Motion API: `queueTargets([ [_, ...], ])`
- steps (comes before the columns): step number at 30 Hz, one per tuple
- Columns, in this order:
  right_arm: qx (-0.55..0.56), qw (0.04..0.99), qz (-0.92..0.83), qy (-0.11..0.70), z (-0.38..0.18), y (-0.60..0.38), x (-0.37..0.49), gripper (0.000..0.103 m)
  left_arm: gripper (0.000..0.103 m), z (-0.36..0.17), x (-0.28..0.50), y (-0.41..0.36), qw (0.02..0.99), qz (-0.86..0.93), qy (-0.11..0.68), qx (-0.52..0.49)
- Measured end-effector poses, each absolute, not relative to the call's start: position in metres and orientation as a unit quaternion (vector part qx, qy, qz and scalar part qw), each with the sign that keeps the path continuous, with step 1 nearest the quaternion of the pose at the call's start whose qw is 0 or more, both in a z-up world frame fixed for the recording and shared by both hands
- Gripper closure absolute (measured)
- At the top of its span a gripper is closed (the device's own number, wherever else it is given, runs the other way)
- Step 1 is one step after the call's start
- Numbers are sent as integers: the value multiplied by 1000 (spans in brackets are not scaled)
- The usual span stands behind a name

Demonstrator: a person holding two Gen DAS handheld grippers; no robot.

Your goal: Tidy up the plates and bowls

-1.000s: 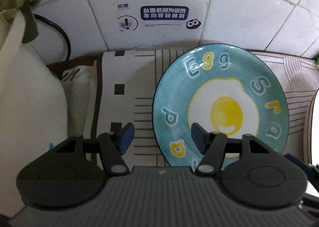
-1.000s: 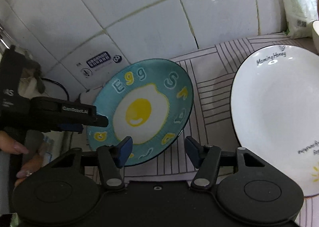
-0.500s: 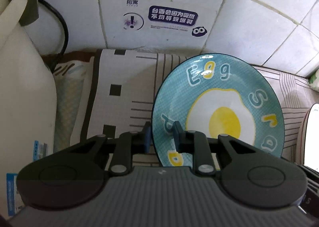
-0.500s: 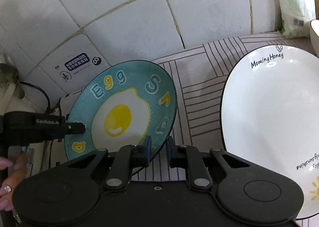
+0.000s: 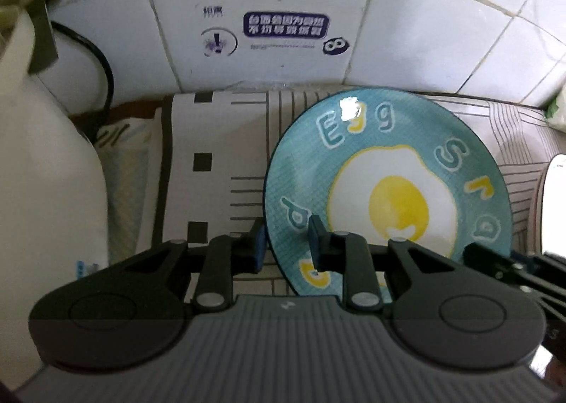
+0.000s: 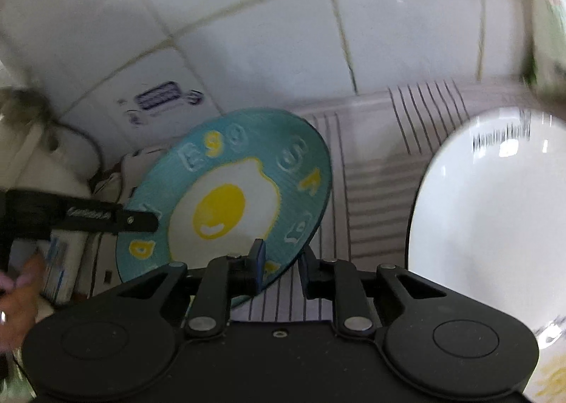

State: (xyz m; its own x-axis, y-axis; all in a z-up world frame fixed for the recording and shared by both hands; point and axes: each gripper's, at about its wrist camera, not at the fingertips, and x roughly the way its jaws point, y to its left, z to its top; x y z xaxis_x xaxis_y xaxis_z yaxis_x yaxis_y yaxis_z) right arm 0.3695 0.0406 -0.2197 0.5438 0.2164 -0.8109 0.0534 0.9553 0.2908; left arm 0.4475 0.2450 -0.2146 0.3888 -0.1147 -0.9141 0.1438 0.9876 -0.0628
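A teal plate point(image 5: 389, 191) painted with a fried egg and letters lies on the striped mat near the tiled wall. My left gripper point(image 5: 286, 244) is shut on its near left rim, one blue pad above and one below. In the right wrist view the same teal plate point(image 6: 226, 198) looks tilted, its right side raised. My right gripper point(image 6: 281, 261) has the plate's near right rim between its pads, which touch it while the jaws are opening slightly. A large white plate point(image 6: 495, 226) with black lettering lies to the right.
A striped mat point(image 5: 219, 169) covers the counter up to the white tiled wall point(image 5: 424, 31). A big white container point(image 5: 46, 173) and a black cable point(image 5: 102, 74) stand at the left. A person's hand point(image 6: 17, 293) shows at the left edge. A bag point(image 6: 548, 42) sits back right.
Both grippers went from wide open to closed on the teal plate's near rim. In the right wrist view the plate now looks tilted and the picture is blurred by motion.
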Motion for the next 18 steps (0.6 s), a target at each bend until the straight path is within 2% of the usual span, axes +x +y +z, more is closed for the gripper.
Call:
queueTargets([
  [11,134,869,58,472,-190,24,344,79,80,-198,419,237,828,-102,551,-3],
  [18,144,876,54,457,-158,11,316,79,80,-161,389,220,838,-117,532,2],
])
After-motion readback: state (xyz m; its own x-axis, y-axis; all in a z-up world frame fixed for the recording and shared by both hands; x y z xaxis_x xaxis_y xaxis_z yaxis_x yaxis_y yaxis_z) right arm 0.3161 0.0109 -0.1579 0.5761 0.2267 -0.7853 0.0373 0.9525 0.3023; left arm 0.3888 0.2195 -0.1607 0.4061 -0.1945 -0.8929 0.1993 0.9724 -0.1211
